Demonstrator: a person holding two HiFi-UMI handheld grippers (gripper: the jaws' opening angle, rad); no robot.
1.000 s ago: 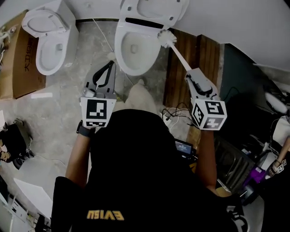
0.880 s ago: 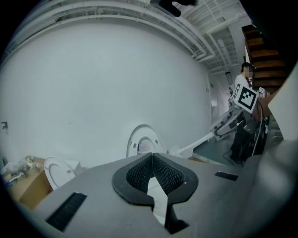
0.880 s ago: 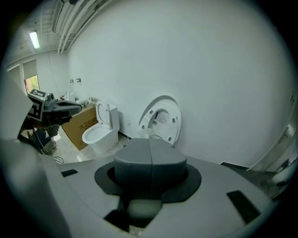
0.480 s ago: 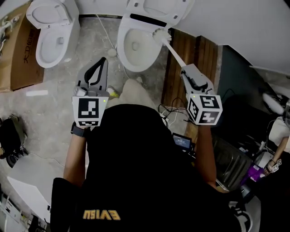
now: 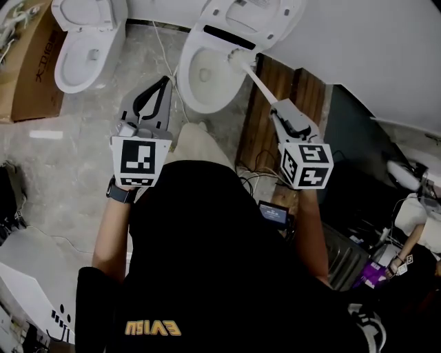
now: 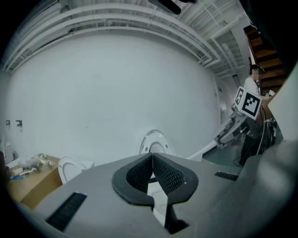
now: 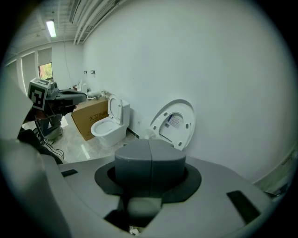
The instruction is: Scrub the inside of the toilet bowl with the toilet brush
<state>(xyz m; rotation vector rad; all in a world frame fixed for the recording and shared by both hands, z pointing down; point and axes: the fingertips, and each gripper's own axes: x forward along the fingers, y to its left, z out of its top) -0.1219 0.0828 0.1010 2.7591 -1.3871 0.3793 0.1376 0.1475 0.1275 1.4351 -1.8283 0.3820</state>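
Observation:
The white toilet bowl (image 5: pixel 207 74) stands at the top of the head view with its lid (image 5: pixel 247 17) raised against the wall. My right gripper (image 5: pixel 278 109) is shut on the white handle of the toilet brush (image 5: pixel 258 83). The brush's bristle head (image 5: pixel 238 58) sits at the bowl's right rim, just under the lid. In the right gripper view the shut gripper (image 7: pixel 150 155) hides the brush, and the lid (image 7: pixel 174 122) stands beyond. My left gripper (image 5: pixel 164 83) hangs above the floor left of the bowl, shut and empty. In the left gripper view the left gripper (image 6: pixel 152 160) has its pads touching.
A second white toilet (image 5: pixel 83 48) and a cardboard box (image 5: pixel 31 65) stand at the left. Brown wooden planks (image 5: pixel 275 141) lie right of the bowl, with cables and a small screen (image 5: pixel 274 215) near them. The floor is grey marbled tile (image 5: pixel 62 158).
The brush head has moved left, from beside the bowl's right rim to over that rim. The left gripper stays shut beside the bowl.

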